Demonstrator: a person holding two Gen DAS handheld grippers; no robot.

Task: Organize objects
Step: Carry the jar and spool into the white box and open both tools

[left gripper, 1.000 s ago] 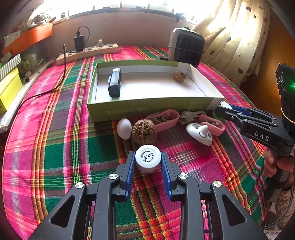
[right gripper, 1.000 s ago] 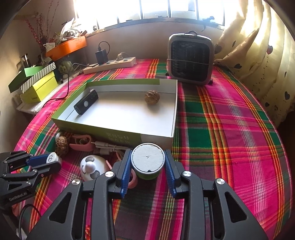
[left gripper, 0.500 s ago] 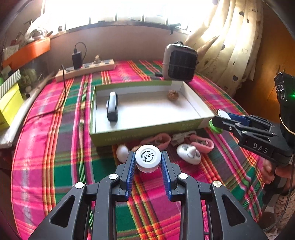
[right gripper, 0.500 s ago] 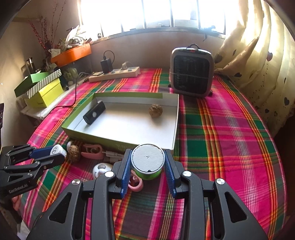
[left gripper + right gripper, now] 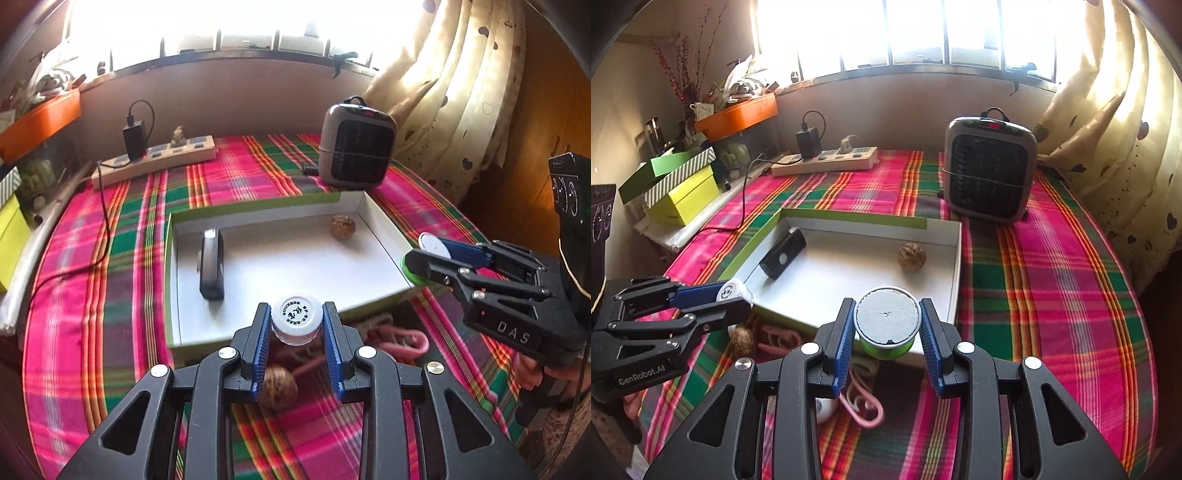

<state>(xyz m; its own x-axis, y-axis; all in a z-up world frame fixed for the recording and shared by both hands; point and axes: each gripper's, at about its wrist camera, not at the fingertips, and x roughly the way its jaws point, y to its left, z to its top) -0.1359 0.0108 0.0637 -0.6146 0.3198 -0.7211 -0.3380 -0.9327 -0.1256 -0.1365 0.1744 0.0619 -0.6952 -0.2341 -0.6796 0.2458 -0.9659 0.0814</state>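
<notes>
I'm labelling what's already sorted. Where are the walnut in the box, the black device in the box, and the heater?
walnut (image 5: 911, 257): right wrist view, shell centre.
black device (image 5: 783, 253): right wrist view, top face.
heater (image 5: 357, 149): left wrist view, front grille.

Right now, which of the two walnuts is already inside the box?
The smaller walnut lies in the white tray box, near its far right corner. The other walnut sits outside on the plaid cloth.

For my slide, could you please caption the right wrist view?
Right gripper holds a green spool at the tray edge; left gripper holds a white bottle.
</notes>
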